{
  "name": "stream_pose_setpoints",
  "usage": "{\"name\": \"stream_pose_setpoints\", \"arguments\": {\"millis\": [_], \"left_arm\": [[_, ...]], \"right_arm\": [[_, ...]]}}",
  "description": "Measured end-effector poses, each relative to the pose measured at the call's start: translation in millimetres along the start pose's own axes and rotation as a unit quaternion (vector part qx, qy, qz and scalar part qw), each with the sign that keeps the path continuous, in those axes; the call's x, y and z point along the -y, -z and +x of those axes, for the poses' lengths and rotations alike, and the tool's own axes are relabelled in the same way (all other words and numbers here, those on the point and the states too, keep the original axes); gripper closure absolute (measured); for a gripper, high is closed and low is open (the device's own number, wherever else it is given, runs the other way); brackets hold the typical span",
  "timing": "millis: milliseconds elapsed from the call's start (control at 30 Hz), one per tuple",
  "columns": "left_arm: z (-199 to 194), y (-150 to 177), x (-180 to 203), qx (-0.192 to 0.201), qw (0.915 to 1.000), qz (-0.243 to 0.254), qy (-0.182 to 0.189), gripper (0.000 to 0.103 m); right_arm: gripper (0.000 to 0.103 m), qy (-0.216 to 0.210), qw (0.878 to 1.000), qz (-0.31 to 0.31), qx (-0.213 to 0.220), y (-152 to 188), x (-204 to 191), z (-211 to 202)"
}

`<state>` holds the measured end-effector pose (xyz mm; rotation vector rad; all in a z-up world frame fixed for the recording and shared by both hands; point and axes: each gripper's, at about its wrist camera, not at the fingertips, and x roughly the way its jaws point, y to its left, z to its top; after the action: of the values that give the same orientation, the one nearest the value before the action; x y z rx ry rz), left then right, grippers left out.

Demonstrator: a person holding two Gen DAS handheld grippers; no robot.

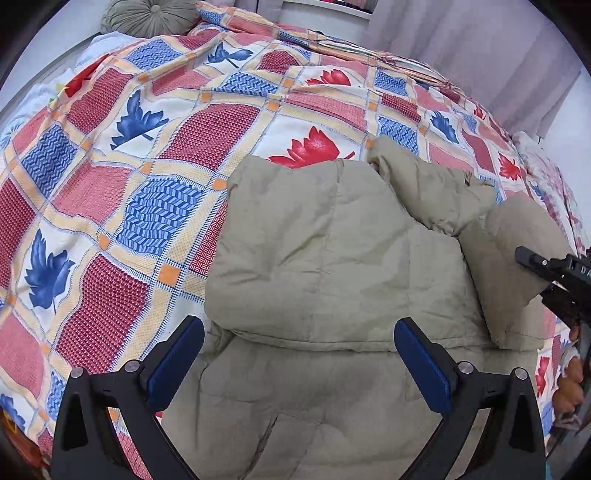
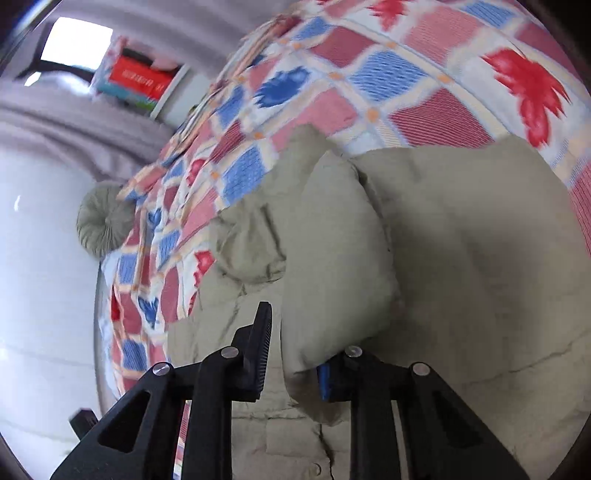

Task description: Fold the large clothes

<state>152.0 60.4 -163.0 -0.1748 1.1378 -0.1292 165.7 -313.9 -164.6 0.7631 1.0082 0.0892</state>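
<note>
A beige puffer jacket (image 1: 332, 258) lies partly folded on the bed; it also shows in the right wrist view (image 2: 461, 240). My left gripper (image 1: 299, 350) is open and empty, hovering just above the jacket's near part, its blue pads (image 1: 177, 365) wide apart. My right gripper (image 2: 291, 354) is shut on a puffy sleeve of the jacket (image 2: 336, 266), which stands up between the fingers. The right gripper also shows at the right edge of the left wrist view (image 1: 554, 273), holding the sleeve (image 1: 517, 266) over the jacket's right side.
The bed is covered by a patchwork bedspread (image 1: 147, 147) with red and blue leaf prints. A round grey-green cushion (image 1: 147, 16) lies at the head of the bed. Curtains (image 1: 480, 48) hang behind. A shelf with a red box (image 2: 142, 79) stands by the wall.
</note>
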Motion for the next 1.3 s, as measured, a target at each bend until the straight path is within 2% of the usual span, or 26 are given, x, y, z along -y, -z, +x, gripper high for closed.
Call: {"name": "stream_pose_setpoints", "arguments": {"millis": [100, 167, 200, 267, 333, 467, 567, 633, 667, 700, 733, 767, 800, 833, 867, 900, 1033, 1100, 1200, 1300], "left_arm": [[-0.1, -1.9, -8.7, -0.001, 0.9996, -0.020, 0.018, 0.000], [2.4, -2.4, -10.6, -0.006, 0.9988, -0.033, 0.035, 0.000], [3.7, -2.1, -10.0, -0.009, 0.9983, -0.038, 0.043, 0.000], [8.7, -2.7, -5.6, -0.019, 0.9968, -0.044, 0.064, 0.000], [14.9, -2.9, 2.5, -0.028, 0.9950, -0.044, 0.085, 0.000], [32.8, -5.9, 30.5, -0.048, 0.9900, -0.038, 0.127, 0.000], [56.4, -10.5, 54.2, -0.068, 0.9841, -0.033, 0.161, 0.000], [74.5, -12.3, 66.5, -0.078, 0.9847, -0.025, 0.154, 0.000], [85.5, -12.8, 73.2, -0.085, 0.9855, -0.022, 0.145, 0.000], [92.2, -13.2, 77.3, -0.089, 0.9856, -0.023, 0.142, 0.001], [98.2, -13.8, 82.4, -0.091, 0.9852, -0.027, 0.143, 0.003], [103.0, -14.7, 87.0, -0.093, 0.9845, -0.030, 0.146, 0.013], [107.3, -15.8, 91.6, -0.100, 0.9831, -0.032, 0.149, 0.038], [112.8, -17.5, 98.8, -0.115, 0.9803, -0.034, 0.157, 0.056], [116.7, -18.6, 104.7, -0.128, 0.9775, -0.038, 0.163, 0.088], [116.5, -20.5, 110.7, -0.129, 0.9767, -0.043, 0.166, 0.091], [83.6, -37.0, 129.6, -0.061, 0.9864, -0.026, 0.151, 0.092], [72.3, -45.2, 124.8, -0.039, 0.9903, -0.013, 0.133, 0.092], [84.8, -43.8, 111.4, -0.061, 0.9934, 0.008, 0.097, 0.092], [107.4, -28.6, 109.1, -0.080, 0.9946, 0.034, 0.058, 0.092]], "right_arm": [[0.079, 0.011, 0.994, -0.107, -0.036, 25.2, -54.2, 27.1], [0.076, 0.026, 0.985, -0.153, -0.072, 46.1, -74.4, 48.6], [0.059, 0.041, 0.980, -0.171, -0.093, 57.5, -80.2, 60.7], [0.032, 0.055, 0.971, -0.191, -0.135, 78.6, -84.3, 80.4], [0.032, 0.050, 0.969, -0.192, -0.144, 89.5, -82.8, 80.8], [0.032, 0.051, 0.972, -0.189, -0.134, 97.1, -60.0, 48.2], [0.032, 0.079, 0.974, -0.181, -0.115, 95.6, -26.6, 13.9], [0.033, 0.102, 0.975, -0.168, -0.104, 90.9, 0.3, -7.0], [0.045, 0.116, 0.975, -0.162, -0.098, 89.1, 17.1, -17.7], [0.060, 0.134, 0.974, -0.154, -0.095, 87.1, 33.9, -26.5], [0.063, 0.151, 0.973, -0.144, -0.094, 85.3, 49.0, -33.3], [0.064, 0.162, 0.974, -0.134, -0.090, 83.2, 63.4, -39.8], [0.068, 0.172, 0.973, -0.126, -0.083, 81.6, 75.5, -45.9], [0.070, 0.184, 0.972, -0.122, -0.077, 80.1, 87.5, -52.1], [0.070, 0.190, 0.972, -0.119, -0.071, 78.4, 95.7, -55.8], [0.070, 0.195, 0.972, -0.116, -0.066, 75.8, 103.5, -58.0], [0.070, 0.223, 0.965, -0.127, -0.044, 62.9, 112.2, -54.9], [0.070, 0.249, 0.957, -0.147, -0.027, 52.9, 109.3, -53.3], [0.073, 0.282, 0.945, -0.165, -0.002, 39.7, 106.7, -57.3], [0.074, 0.265, 0.955, -0.131, -0.013, 31.0, 122.9, -55.2]]}}
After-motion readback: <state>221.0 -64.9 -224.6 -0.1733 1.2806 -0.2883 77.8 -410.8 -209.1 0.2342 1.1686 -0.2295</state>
